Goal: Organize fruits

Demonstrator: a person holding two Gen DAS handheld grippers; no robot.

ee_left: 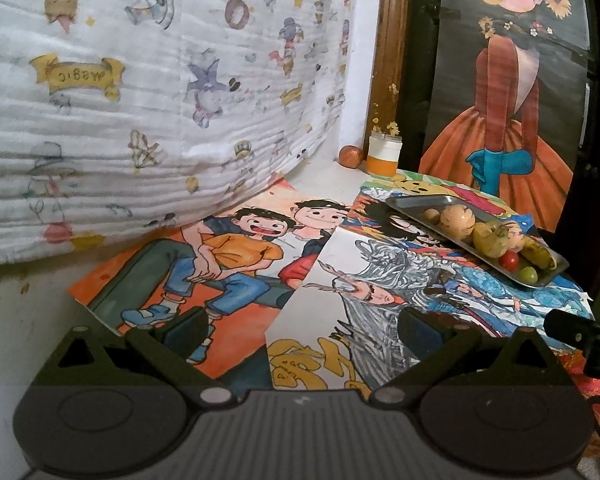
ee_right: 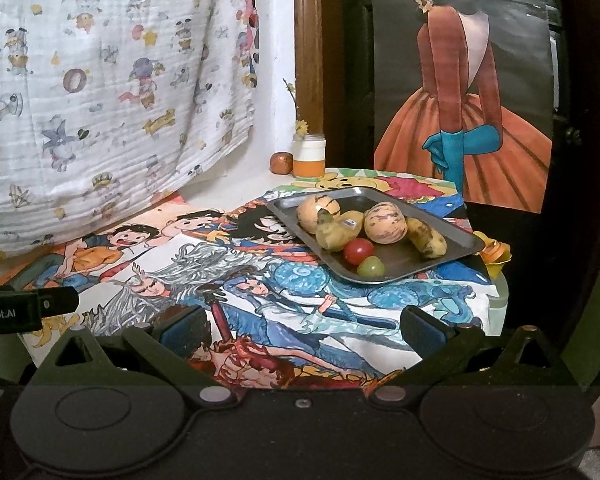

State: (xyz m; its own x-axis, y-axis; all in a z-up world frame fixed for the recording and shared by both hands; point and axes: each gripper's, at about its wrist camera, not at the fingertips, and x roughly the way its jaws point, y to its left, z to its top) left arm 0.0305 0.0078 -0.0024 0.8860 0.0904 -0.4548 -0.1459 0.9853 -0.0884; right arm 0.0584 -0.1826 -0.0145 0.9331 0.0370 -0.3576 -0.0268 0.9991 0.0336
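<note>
Both tools, left (ee_left: 300, 326) and right (ee_right: 300, 326), spread wide and empty above the worktop (ee_right: 260, 304); fruits (ee_right: 352, 224) all in the tray (ee_right: 456, 248) beyond; either unsorted or already gathered.

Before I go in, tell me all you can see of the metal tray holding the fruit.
The metal tray is a shallow, grey, dull-shining rectangle with rounded corners and a low raised rim. It lies flat on the painted drawings, ahead of both open grippers, untouched. It holds two pale striped round fruits, two spotted yellow bananas, a red tomato and a green grape-like fruit. Its near end is crowded; the far corner is bare.
</note>
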